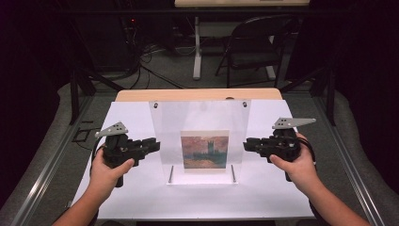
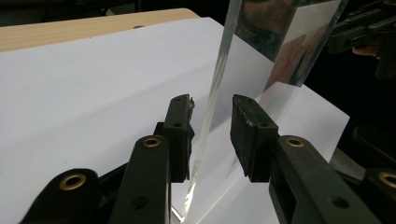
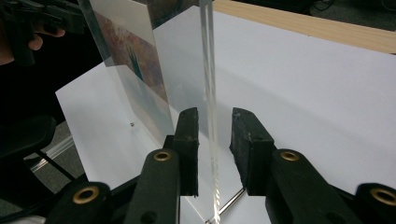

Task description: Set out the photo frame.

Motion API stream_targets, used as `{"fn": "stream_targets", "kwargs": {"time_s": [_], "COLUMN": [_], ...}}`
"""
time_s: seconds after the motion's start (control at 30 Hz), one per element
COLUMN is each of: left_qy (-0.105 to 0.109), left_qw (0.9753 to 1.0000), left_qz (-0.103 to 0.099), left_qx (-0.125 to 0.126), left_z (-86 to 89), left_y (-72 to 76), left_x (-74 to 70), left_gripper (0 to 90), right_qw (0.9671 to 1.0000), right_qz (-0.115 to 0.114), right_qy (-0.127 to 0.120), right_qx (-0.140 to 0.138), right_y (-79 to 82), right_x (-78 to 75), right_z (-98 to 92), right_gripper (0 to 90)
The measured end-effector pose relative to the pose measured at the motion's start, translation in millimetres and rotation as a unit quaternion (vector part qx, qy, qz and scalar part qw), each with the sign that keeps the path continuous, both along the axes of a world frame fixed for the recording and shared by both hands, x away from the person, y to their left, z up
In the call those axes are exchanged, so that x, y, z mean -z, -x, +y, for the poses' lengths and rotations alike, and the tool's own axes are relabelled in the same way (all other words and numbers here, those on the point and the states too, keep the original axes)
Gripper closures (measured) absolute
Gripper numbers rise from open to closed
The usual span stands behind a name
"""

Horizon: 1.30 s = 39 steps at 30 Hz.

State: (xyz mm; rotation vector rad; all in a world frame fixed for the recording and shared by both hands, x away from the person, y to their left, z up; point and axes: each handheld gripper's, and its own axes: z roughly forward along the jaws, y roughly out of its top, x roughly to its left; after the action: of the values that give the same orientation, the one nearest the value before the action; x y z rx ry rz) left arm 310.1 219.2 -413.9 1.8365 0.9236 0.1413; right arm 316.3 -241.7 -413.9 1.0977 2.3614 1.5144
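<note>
A clear upright acrylic panel (image 1: 200, 136) with a small square painted picture of a tower against a reddish sky (image 1: 205, 149) mounted on it is standing at the middle of a white sheet (image 1: 131, 188) that is covering a light wooden table (image 1: 197, 94). Two thin metal rods (image 1: 171, 173) are propping the panel at its near foot, and two small screws are sitting in its far top corners.

The left black hand-held gripper (image 1: 155, 145) is coming in from the left at the panel's left edge. In the left gripper view its jaws are standing apart, released, with the edge of the panel (image 2: 212, 107) running between the pads (image 2: 180, 121) and a gap showing on at least the right side.

The right black hand-held gripper (image 1: 246, 144) is meeting the panel's right edge from the right. In the right gripper view its jaws are likewise spread, the clear edge (image 3: 209, 93) passing between them without being clamped.

A black folding chair (image 1: 256, 44) is standing on the floor far beyond the table.
</note>
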Motion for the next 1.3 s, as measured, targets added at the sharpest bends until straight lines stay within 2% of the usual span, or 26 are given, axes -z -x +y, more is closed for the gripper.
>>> {"fn": "stream_targets", "kwargs": {"time_s": [0.2,0.37,0.6,0.77,0.83,1.1,1.17,1.23,1.3], "left_qy": [0.009,0.003,-0.009,-0.027,-0.016,-0.015,-0.02,-0.012,-0.014], "left_qw": [0.9995,0.9987,0.9978,0.9957,0.995,0.9919,0.9909,0.9905,0.9902], "left_qz": [0.0,0.005,0.0,-0.014,-0.008,-0.001,-0.004,-0.003,-0.002], "left_qx": [-0.029,-0.051,-0.066,-0.088,-0.099,-0.126,-0.133,-0.137,-0.139], "left_z": [17.5,27.1,31.5,32.2,33.1,31.4,30.4,29.8,28.5], "left_y": [2.5,2.0,3.6,6.4,6.9,10.2,11.7,13.0,15.0], "left_x": [-1.3,3.6,13.9,32.9,45.1,82.6,90.6,95.8,101.6], "left_gripper": [64.3,61.1,55.2,50.2,49.2,43.8,43.4,43.2,43.0], "right_qw": [0.9996,0.9991,0.9975,0.9952,0.9938,0.9877,0.9867,0.9863,0.9864], "right_qz": [-0.001,-0.006,-0.022,-0.027,-0.033,-0.044,-0.047,-0.045,-0.043], "right_qy": [-0.011,-0.016,0.006,0.029,0.039,0.072,0.072,0.071,0.068], "right_qx": [0.025,0.039,0.067,0.089,0.099,0.131,0.138,0.142,0.144], "right_y": [3.9,4.7,8.3,11.3,13.1,21.0,22.8,25.1,26.9], "right_x": [-1.9,0.3,9.2,30.4,43.0,79.8,86.1,93.1,98.2], "right_z": [-19.0,-27.2,-32.2,-29.6,-28.2,-23.6,-22.9,-22.8,-23.0], "right_gripper": [68.9,66.4,59.3,49.4,46.1,39.9,39.1,39.1,39.1]}}
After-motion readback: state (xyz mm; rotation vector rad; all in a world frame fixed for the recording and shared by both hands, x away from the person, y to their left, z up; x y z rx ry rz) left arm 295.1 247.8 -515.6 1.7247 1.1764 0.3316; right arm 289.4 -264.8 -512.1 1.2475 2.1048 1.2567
